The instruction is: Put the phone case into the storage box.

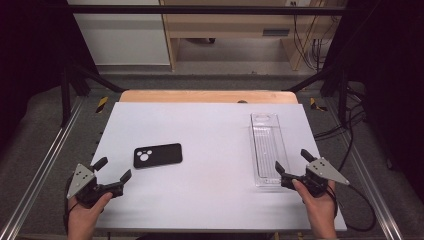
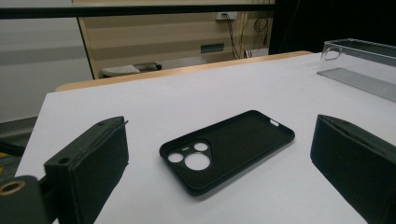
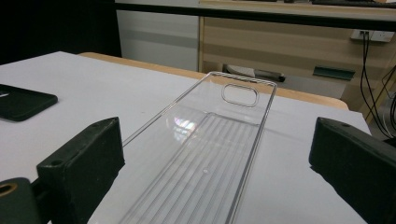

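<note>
Plainly, both grippers are idle and wide open: the left gripper (image 1: pixel 112 171) rests at the near left of the table (image 1: pixel 210 125) with its jaws spread apart and nothing between them, and the right gripper (image 1: pixel 292 162) sits at the near right, jaws likewise spread, at the near end of the tray (image 1: pixel 266 145). The case (image 1: pixel 158 155), a black phone cover with round camera cut-outs, lies flat on the white surface just ahead of the left gripper and well apart from the tray; in the left gripper view the case (image 2: pixel 229 148) lies hollow side up, framed between the two jaws. It looks light, thin and somewhat flexible, probably rubbery and matte, so slipping should be a small worry, but it would likely bow if squeezed across its width. A pinch on one raised side wall or a corner, one jaw inside the hollow and one outside, seems the safest hold. The tray (image 3: pixel 219 154) is clear hard plastic, long and narrow, with a ribbed floor and a handle slot at its far end; it holds nothing. It looks light and slick, so it may slide if bumped.
</note>
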Action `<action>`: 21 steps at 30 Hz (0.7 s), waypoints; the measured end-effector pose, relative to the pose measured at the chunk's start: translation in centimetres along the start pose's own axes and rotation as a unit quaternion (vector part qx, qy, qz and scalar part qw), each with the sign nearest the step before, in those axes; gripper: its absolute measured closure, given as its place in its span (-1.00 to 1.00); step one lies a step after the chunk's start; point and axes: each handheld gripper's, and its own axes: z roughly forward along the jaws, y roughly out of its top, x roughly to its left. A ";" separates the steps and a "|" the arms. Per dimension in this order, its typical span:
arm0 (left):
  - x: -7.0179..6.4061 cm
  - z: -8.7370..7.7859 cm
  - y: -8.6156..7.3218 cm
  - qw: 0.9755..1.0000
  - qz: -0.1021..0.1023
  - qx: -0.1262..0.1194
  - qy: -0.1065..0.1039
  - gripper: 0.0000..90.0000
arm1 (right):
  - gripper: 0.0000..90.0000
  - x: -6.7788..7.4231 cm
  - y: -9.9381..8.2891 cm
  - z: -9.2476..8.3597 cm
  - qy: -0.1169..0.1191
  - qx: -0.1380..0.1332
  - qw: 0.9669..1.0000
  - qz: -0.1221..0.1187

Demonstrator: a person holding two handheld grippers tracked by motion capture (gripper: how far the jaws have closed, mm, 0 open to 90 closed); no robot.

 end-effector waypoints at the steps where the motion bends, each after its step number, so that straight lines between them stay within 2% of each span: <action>1: -0.1 0.0 0.0 1.000 0.001 0.001 -0.001 -0.90 | -0.92 0.0 0.0 0.0 0.000 0.000 1.000 0.000; 10: -0.4 0.3 0.0 1.000 0.008 -0.002 -0.003 -0.91 | -0.91 0.7 0.3 -0.2 0.000 -0.002 1.000 -0.008; 21: 0.0 0.1 0.0 1.000 0.010 -0.007 0.001 -0.92 | -0.90 3.0 1.1 0.2 0.000 0.007 1.000 -0.029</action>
